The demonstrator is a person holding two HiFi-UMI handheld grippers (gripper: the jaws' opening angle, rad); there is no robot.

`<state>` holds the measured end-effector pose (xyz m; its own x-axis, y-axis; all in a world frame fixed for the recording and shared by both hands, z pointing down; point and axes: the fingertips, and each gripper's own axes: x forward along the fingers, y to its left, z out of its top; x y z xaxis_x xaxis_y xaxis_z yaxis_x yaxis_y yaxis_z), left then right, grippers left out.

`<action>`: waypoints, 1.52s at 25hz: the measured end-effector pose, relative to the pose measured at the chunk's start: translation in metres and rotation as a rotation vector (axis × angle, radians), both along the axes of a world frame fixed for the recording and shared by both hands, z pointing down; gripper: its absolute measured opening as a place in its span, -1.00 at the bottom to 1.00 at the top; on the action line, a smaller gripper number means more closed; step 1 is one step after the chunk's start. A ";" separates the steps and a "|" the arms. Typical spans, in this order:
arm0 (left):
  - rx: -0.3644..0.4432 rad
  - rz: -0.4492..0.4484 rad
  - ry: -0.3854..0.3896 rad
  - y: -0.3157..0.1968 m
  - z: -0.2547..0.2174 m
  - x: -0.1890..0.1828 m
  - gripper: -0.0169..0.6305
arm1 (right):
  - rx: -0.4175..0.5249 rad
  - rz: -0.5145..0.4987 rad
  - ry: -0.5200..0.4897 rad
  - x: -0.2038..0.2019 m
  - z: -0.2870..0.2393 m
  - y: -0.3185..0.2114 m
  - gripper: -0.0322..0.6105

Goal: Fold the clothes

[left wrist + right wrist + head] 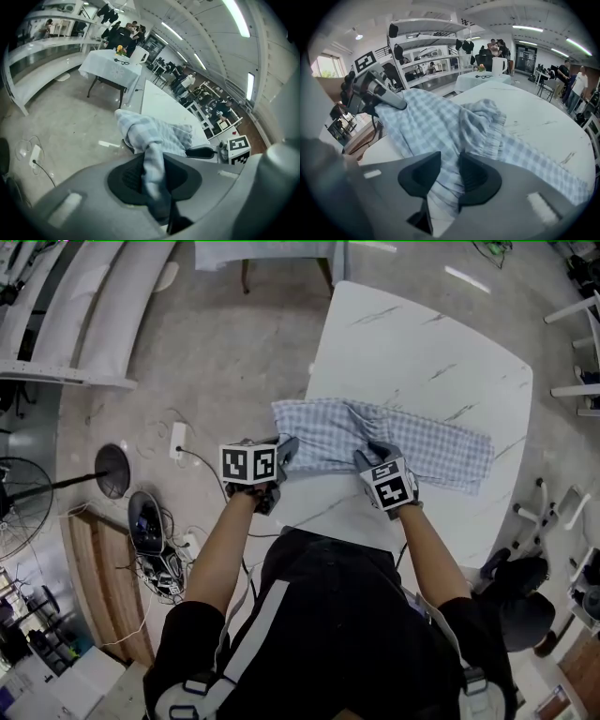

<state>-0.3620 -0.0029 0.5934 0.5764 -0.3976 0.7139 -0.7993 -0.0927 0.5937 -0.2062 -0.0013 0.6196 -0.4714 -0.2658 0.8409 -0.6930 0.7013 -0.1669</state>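
Fingers (pixel 124 178) of left gripper (pixel 153 174) and right gripper (pixel 450 174) pinch cloth (pixel 422 442).

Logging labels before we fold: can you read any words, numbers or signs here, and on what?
No readable text in any view.
Left marker cube: black-and-white square code only, no letters.
Right marker cube: the same, code only.
Cloth: blue checks, no tag or print showing.
Anything further back is too small and blurred to read.
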 end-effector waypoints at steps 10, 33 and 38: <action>0.137 0.020 -0.279 -0.007 -0.069 0.039 -0.74 | 0.067 0.006 -0.177 0.046 -0.043 -0.002 -0.48; 0.291 0.351 -0.266 -0.020 -0.126 0.343 -0.74 | 0.147 0.126 -0.088 0.305 -0.072 0.010 -0.46; 0.264 0.376 -0.230 -0.018 -0.101 0.395 -0.73 | 0.177 0.158 -0.067 0.353 -0.080 0.010 -0.46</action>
